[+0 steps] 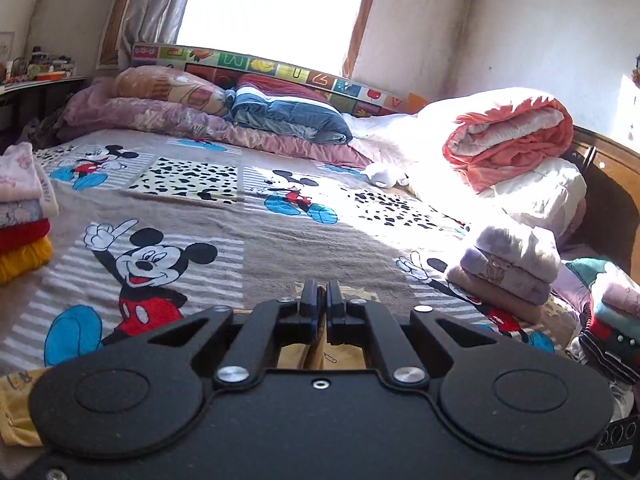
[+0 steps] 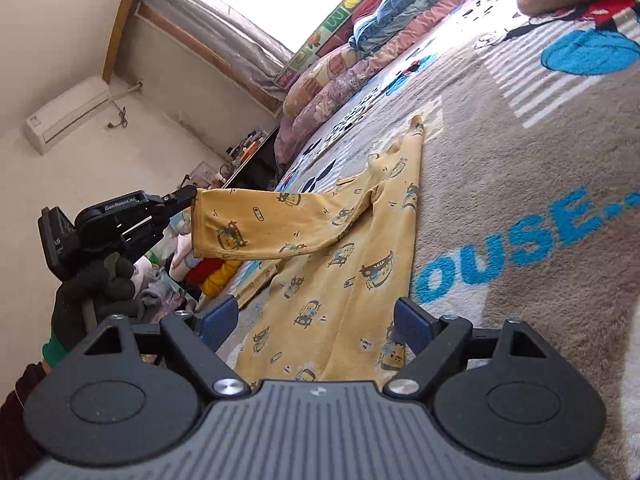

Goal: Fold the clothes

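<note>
A: Two grippers. What has the left gripper (image 2: 191, 196) got?
B: It's clamped on the yellow shirt's (image 2: 340, 264) sleeve cuff (image 2: 199, 216), lifted off the bedspread (image 2: 520, 168) (body still flat).
A: The right gripper (image 2: 316, 326)?
B: Spread wide, empty, above the hem.

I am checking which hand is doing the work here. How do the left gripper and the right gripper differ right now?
The left gripper is shut on the cuff of the yellow shirt; the right gripper stands open with nothing pinched. The left one holds its sleeve lifted off the bedspread; the right one hovers low over the shirt's body lying flat. The left one's fingers look black; the right one's pads are blue. Both are hand-held two-finger tools aimed at the same shirt.
</note>
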The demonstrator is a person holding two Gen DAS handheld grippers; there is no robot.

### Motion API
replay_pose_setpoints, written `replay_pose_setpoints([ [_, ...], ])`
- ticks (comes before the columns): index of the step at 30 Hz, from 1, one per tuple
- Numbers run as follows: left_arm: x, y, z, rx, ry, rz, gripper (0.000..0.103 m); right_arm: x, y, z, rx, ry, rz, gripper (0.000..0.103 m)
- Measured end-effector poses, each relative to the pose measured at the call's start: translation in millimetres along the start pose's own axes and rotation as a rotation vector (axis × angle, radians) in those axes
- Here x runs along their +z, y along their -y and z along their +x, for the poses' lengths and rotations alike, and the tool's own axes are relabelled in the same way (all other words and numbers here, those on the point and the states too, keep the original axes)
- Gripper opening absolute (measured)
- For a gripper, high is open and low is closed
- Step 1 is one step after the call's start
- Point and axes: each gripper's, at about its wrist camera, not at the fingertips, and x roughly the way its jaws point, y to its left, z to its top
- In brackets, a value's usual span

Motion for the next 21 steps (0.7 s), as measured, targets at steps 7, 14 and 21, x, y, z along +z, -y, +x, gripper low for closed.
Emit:
replay_pose_setpoints([
  [7,-27.2,72.1,8.3,-0.063,-0.064,0.382,0.001,4.7,35.5,-13.7,0.117,0.085,0.27,0.084],
  [14,-68.8,123.3,12.3,-0.124,-0.091,0.672,0.001,2.3,49.5,-14.5,0.192,0.12,0.397,0.085],
  [21,-103.9,142.8,16.2,-0.167,-0.119,0.825,0.001,0.1,60.9,-9.3,0.262,0.135,0.492,0.085],
])
